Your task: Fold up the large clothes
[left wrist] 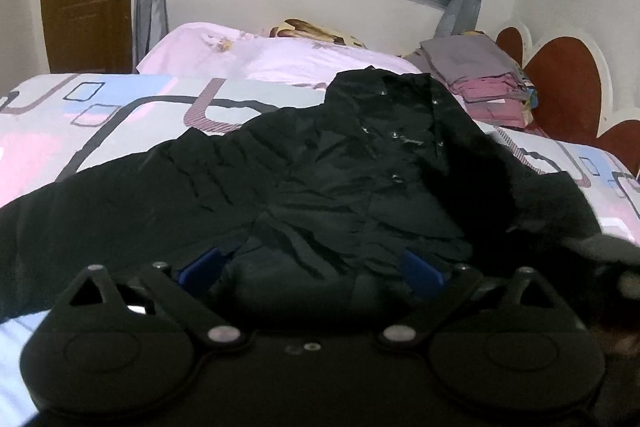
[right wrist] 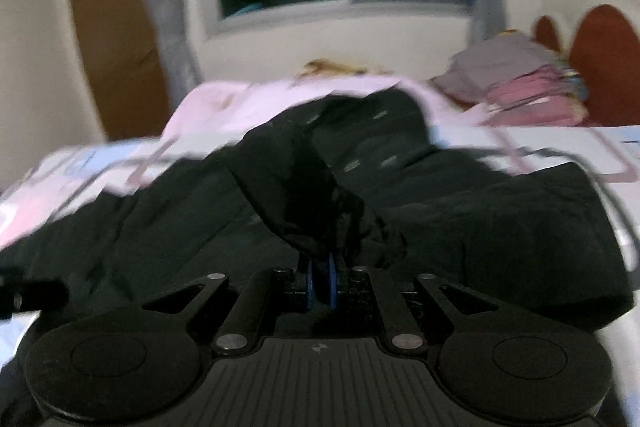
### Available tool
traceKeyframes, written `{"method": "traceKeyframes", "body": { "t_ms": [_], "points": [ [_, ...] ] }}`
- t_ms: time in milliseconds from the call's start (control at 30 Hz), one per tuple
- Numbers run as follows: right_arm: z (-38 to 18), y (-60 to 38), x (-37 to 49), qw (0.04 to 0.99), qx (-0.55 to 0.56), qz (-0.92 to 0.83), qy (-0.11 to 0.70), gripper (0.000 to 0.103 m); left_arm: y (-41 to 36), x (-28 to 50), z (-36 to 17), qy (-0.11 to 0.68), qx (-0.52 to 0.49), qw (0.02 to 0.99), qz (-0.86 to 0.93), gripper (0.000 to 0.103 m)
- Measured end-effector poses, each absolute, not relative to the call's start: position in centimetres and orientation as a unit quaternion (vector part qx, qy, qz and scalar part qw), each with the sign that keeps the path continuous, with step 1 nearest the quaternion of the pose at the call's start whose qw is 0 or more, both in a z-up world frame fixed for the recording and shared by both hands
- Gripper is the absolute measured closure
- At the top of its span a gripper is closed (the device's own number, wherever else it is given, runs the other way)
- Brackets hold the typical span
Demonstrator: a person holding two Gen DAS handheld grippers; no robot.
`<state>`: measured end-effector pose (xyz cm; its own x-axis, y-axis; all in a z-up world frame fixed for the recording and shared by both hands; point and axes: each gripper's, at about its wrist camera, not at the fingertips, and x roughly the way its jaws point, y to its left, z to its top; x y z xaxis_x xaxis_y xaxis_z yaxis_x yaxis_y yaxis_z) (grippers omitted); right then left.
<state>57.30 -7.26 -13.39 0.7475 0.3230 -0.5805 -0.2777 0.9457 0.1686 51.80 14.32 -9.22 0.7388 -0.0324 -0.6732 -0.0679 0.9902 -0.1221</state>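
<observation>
Nearest me, the right gripper point(right wrist: 320, 279) is clenched on a bunched fold of the black coat point(left wrist: 320, 179), its blue pads point(right wrist: 332, 281) pinched close with cloth rising between them. The left gripper point(left wrist: 316, 269) hangs spread wide over the coat's near hem, nothing between its fingers point(left wrist: 204, 265) (ready, I'd say, to pin or take a second hold). The coat sprawls across the bed point(left wrist: 60, 131), collar toward the far edge, beside the pink pillow point(left wrist: 280, 59). To fold well, I'd carry the held part flat across the body, keep it taut, and steady the hem. The folded stack point(left wrist: 480, 75) sits at the bed's far right corner.
</observation>
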Motion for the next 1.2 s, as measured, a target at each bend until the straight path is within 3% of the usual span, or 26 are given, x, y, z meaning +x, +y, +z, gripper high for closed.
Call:
{"method": "traceKeyframes", "body": {
  "t_ms": [67,100,133,200,267,333,433,700,733,833,867,1033,1200],
  "points": [
    [-14.9,-6.3,57.7,0.928,0.023,0.157,0.336,0.095,14.6,52.0,-9.4,0.361,-0.071,0.930,0.004,0.007],
    [-15.2,-5.8,57.7,0.928,0.012,0.156,0.338,0.085,14.7,52.1,-9.4,0.362,-0.076,0.929,-0.005,0.006],
    [-15.1,-5.4,57.2,0.930,0.000,0.157,0.333,0.054,14.7,52.4,-9.5,0.362,-0.082,0.928,-0.012,0.005],
    [-14.3,-5.7,55.4,0.945,-0.017,0.158,0.286,0.013,14.6,52.7,-9.7,0.360,-0.085,0.929,-0.014,0.001],
    [-13.7,-6.7,54.4,0.946,-0.014,0.164,0.280,0.014,14.1,53.2,-10.1,0.359,-0.092,0.928,-0.025,0.001],
    [-13.7,-8.4,54.2,0.943,0.011,0.150,0.297,0.047,13.5,54.2,-10.7,0.366,-0.107,0.923,-0.041,0.003],
    [-13.7,-11.3,54.2,0.941,0.036,0.120,0.315,0.058,12.4,55.8,-11.9,0.376,-0.128,0.915,-0.067,0.012],
    [-14.6,-18.7,54.5,0.930,0.071,0.043,0.359,0.059,9.9,60.9,-15.1,0.401,-0.169,0.895,-0.099,0.029],
    [-14.8,-19.6,54.5,0.927,0.075,0.037,0.364,0.058,9.7,61.5,-15.3,0.401,-0.174,0.894,-0.104,0.037],
    [-15.3,-20.9,54.9,0.925,0.085,0.029,0.368,0.059,9.1,62.9,-16.0,0.404,-0.190,0.886,-0.124,0.077],
    [-15.4,-21.1,55.1,0.925,0.084,0.027,0.369,0.059,9.2,63.0,-15.8,0.398,-0.192,0.889,-0.122,0.086],
    [-15.6,-22.4,55.3,0.923,0.089,0.016,0.373,0.059,13.7,59.9,-12.8,0.333,-0.187,0.923,-0.053,0.088],
    [-16.2,-23.2,55.0,0.921,0.095,0.015,0.378,0.059,15.4,58.6,-14.7,0.358,-0.178,0.916,-0.038,0.088]
  ]
}}
